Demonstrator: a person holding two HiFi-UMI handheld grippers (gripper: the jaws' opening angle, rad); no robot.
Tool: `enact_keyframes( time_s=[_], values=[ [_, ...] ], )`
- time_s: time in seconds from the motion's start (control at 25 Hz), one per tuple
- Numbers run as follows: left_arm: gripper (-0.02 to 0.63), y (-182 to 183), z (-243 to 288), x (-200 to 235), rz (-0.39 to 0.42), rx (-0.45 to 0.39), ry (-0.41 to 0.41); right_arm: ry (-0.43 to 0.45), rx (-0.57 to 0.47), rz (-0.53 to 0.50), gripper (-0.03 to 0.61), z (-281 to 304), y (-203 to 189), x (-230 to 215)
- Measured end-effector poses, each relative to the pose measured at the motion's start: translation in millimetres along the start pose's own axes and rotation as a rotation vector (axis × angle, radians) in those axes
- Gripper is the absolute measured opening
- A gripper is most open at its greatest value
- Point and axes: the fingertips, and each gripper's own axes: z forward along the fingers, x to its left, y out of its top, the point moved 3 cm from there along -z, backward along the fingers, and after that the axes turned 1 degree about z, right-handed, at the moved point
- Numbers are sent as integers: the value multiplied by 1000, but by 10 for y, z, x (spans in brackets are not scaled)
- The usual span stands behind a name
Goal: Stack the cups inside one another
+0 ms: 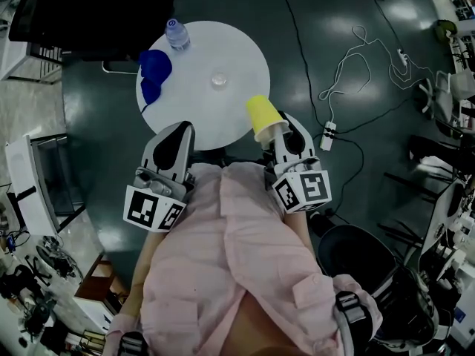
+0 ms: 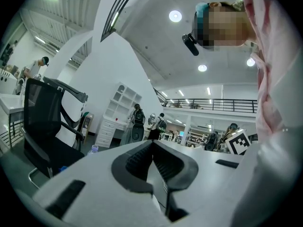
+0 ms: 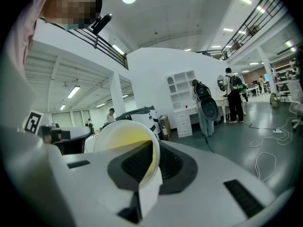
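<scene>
Near a round white tabletop [image 1: 230, 113], right tool [image 1: 270, 133] clamps a yellow cup [image 1: 262, 115] by its wall; left tool [image 1: 182, 130] clenched, empty.

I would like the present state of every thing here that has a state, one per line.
Left gripper: shut, empty.
Right gripper: shut on the yellow cup, at its rim.
Yellow cup: held, tipped on its side.
Blue cups: side by side on the table.
Bottle: standing on the table.
Clear cup: alone mid-table.
</scene>
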Motion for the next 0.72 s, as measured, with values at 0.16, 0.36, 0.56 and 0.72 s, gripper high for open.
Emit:
enact_keyframes(
  time_s=[0.16,0.36,0.56,0.72],
  values=[
    [18,1,-10,11,-4,-2,3,-1,1,-1,41,6,4,7],
    [18,0,-22,38,-15,-5,3,-11,5,0,41,5,-6,13],
    [18,4,-30,25,-15,-8,-5,-23,4,-2,41,-26,-7,13],
    [18,-6,97,-21,-17,-10,-8,-32,4,0,41,-15,30,-122]
  ],
)
